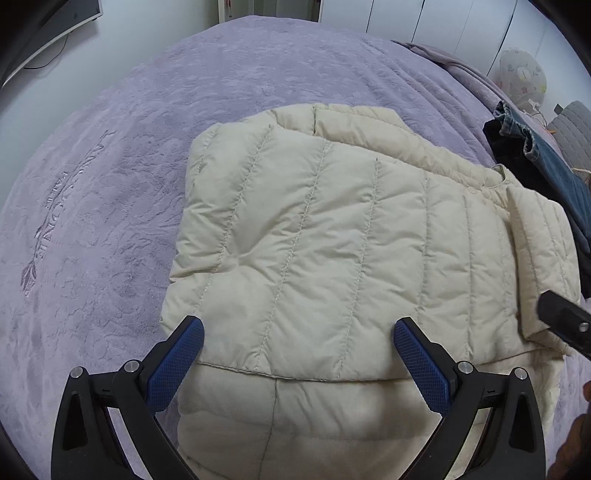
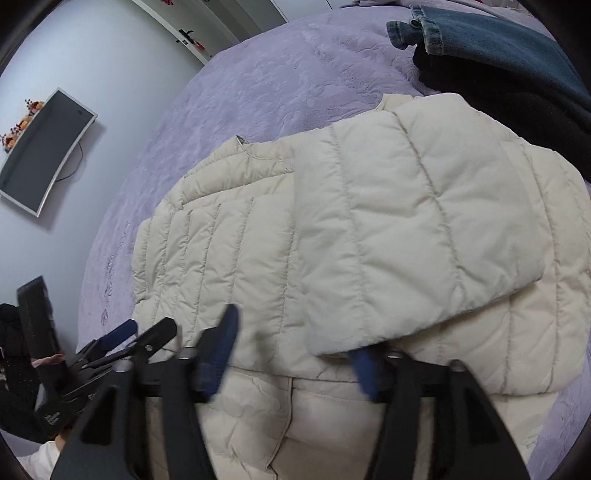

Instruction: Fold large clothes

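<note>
A cream quilted puffer jacket point(image 1: 332, 236) lies on the purple bedspread point(image 1: 110, 184), with one quilted panel folded over its body. In the right wrist view the jacket point(image 2: 258, 258) has a sleeve point(image 2: 406, 229) folded across it. My left gripper point(image 1: 299, 328) hovers open over the near hem, its blue pads point(image 1: 177, 362) wide apart and pressing nothing. My right gripper point(image 2: 295, 350) is blurred and open, and its right pad sits at the edge of the folded sleeve. The left gripper point(image 2: 122, 332) also shows at the right wrist view's lower left, held by a hand.
Blue jeans point(image 2: 480, 40) and a dark garment point(image 2: 498, 96) are piled on the bed's far right, touching the jacket. A curved screen point(image 2: 40, 155) hangs on the wall to the left. White cupboards point(image 1: 424, 18) stand beyond the bed.
</note>
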A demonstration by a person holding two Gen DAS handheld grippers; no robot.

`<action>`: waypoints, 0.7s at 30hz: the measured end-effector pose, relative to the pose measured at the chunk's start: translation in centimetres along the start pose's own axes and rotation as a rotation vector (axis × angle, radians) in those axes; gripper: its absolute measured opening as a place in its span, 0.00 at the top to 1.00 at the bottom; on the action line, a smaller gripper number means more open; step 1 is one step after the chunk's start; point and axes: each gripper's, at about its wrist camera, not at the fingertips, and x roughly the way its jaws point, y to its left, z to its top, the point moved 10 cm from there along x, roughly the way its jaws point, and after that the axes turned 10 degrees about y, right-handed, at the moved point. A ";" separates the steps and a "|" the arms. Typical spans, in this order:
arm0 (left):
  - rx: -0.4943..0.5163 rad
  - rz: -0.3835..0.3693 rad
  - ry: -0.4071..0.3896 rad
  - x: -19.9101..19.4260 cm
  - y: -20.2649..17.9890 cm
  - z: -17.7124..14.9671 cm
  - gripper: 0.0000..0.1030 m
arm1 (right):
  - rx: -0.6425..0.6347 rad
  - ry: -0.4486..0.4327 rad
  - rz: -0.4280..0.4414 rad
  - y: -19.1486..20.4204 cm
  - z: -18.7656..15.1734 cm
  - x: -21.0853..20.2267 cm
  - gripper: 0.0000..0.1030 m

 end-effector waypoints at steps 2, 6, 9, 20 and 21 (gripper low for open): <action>-0.001 0.005 0.008 0.6 0.1 -0.2 0.00 | 0.028 -0.023 -0.004 -0.1 -0.2 -1.1 0.22; -0.005 -0.008 0.008 0.8 0.1 -0.2 0.00 | 0.211 -0.100 0.038 -2.6 -0.2 -3.3 0.22; -0.004 -0.024 0.009 0.6 0.1 -0.2 0.00 | 0.400 -0.167 0.098 -5.9 0.3 -4.3 0.30; -0.020 -0.273 -0.007 -1.8 1.5 0.8 0.00 | 0.152 -0.209 -0.002 -2.2 5.0 -4.6 0.84; -0.030 -0.314 -0.003 -2.0 1.3 1.1 0.00 | 0.082 -0.201 -0.024 -0.8 5.1 -4.3 0.84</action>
